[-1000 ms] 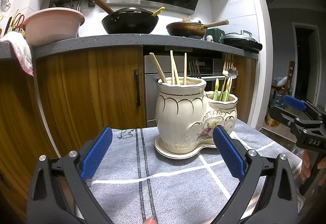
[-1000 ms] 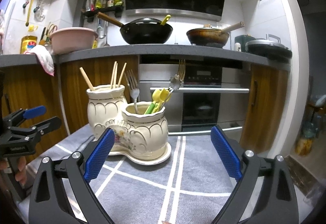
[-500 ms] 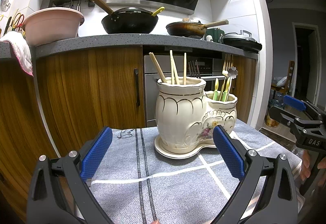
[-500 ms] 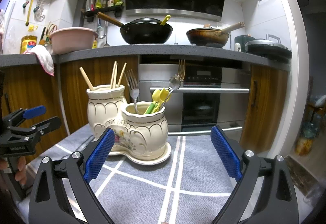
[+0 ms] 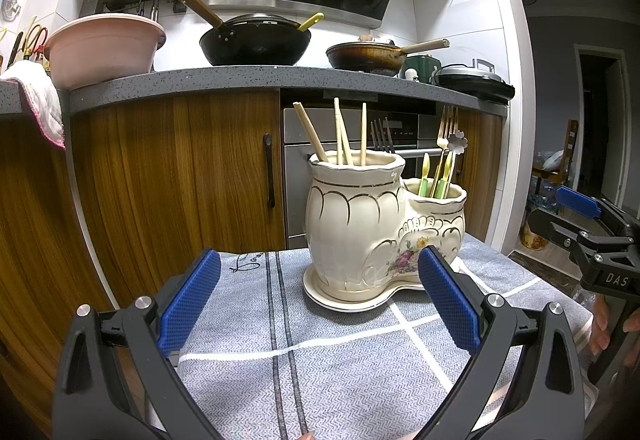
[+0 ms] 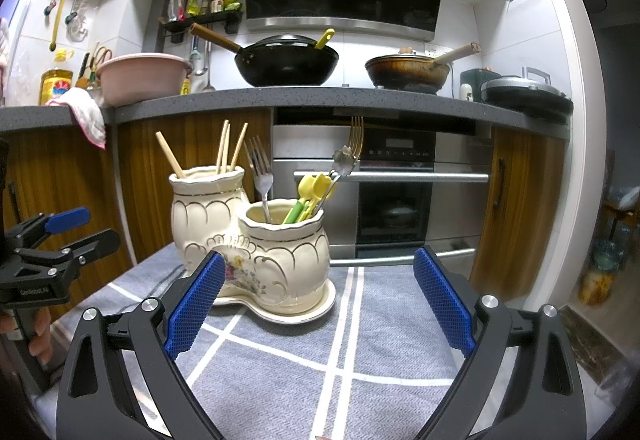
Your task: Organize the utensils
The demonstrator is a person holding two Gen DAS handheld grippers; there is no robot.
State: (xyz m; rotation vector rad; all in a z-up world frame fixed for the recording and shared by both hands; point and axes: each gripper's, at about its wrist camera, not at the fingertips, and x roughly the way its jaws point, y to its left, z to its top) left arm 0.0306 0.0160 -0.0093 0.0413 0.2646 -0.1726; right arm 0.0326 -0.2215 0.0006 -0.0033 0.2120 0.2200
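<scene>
A cream ceramic double utensil holder [image 5: 372, 224] stands on its saucer on a grey cloth [image 5: 320, 360]; it also shows in the right wrist view [image 6: 256, 244]. The taller pot holds wooden chopsticks [image 5: 342, 136]. The shorter pot holds forks [image 6: 260, 172], a gold fork [image 6: 356, 136] and yellow-green handled utensils [image 6: 310, 196]. My left gripper [image 5: 316, 296] is open and empty, a little in front of the holder. My right gripper [image 6: 320, 300] is open and empty, in front of the shorter pot.
Behind the table runs a grey counter [image 5: 240, 80] with a pink basin [image 5: 100, 48], a black wok [image 5: 256, 40] and a brown pan [image 5: 368, 56]. Wooden cabinets and an oven [image 6: 392, 196] stand below. The table edge drops off on the right [image 6: 464, 320].
</scene>
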